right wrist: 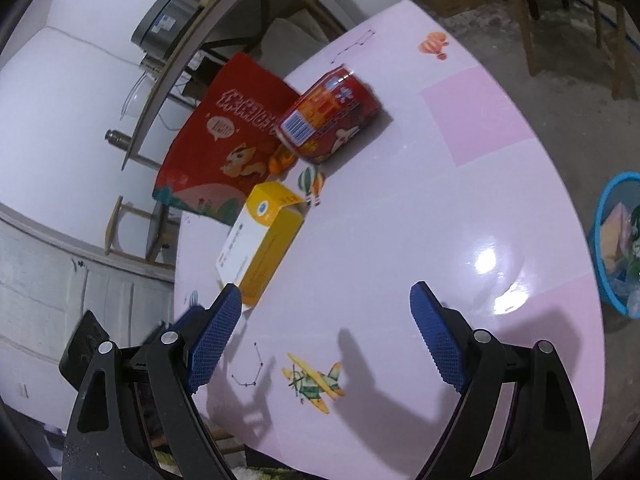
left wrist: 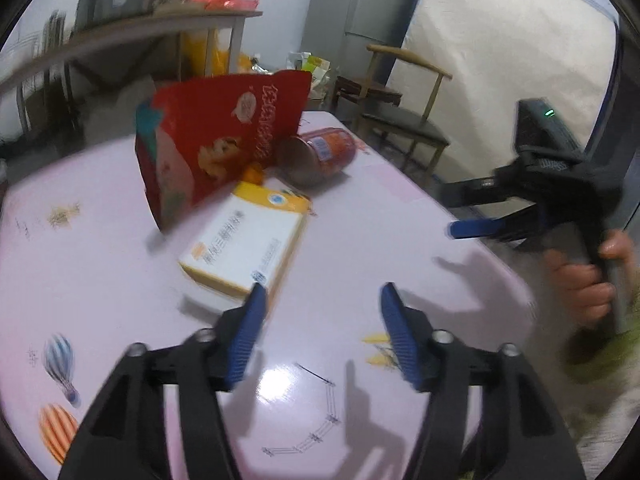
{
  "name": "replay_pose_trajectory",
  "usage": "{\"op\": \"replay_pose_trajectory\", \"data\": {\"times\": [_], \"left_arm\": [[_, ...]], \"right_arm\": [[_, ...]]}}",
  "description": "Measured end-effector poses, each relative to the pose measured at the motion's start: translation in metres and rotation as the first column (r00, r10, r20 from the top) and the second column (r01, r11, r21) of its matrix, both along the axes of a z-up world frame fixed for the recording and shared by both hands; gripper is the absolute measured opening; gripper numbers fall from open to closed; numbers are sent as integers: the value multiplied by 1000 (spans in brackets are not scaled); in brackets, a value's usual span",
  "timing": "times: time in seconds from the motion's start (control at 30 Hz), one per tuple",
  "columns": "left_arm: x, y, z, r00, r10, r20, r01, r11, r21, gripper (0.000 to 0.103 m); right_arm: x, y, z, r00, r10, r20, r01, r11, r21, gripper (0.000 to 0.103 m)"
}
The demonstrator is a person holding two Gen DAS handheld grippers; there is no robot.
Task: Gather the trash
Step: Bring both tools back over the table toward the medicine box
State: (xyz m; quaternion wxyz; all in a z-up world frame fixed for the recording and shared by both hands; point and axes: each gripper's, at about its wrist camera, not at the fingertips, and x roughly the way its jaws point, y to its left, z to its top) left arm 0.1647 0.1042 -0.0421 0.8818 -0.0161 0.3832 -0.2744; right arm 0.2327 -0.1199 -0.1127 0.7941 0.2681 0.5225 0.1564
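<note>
On the pink table [left wrist: 360, 240] a red snack bag [left wrist: 216, 140] stands upright. A red can [left wrist: 320, 154] lies on its side beside it, and a yellow and white carton [left wrist: 244, 248] lies flat in front. My left gripper [left wrist: 323, 296] hovers open just short of the carton, its left fingertip overlapping the carton's near corner in the view. Nothing is between its pads. My right gripper [right wrist: 325, 292] is open and empty over the bare table [right wrist: 400, 220], with the carton [right wrist: 260, 240] just beyond its left finger, and the can [right wrist: 328, 116] and bag [right wrist: 232, 136] farther off.
A blue bin [right wrist: 618, 240] with rubbish in it stands on the floor past the table's right edge. A wooden chair [left wrist: 404, 120] stands behind the table, with a grey fridge [left wrist: 360, 12] and a cluttered side table [left wrist: 140, 32] further back. A hand [left wrist: 584, 280] holds the right gripper [left wrist: 460, 212].
</note>
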Motion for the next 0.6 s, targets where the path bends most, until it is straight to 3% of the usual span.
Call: {"op": "replay_pose_trajectory", "data": {"times": [0.1,0.27,0.47,0.6], "left_arm": [[-6,14,5,999,46,-2,-46,994,-103,76],[25,23,10,992,123,16,-121,989,-79,98],[90,19,-17,988,111,-112,-108,994,29,97],[109,20,-31,977,91,-193,-101,994,-41,97]], "right_arm": [[4,12,-1,1000,27,-3,-27,1000,-4,82],[9,29,-1,998,55,5,-55,998,12,82],[23,40,-6,997,74,11,-74,996,54,81],[47,48,-21,996,83,-32,-79,991,112,67]]}}
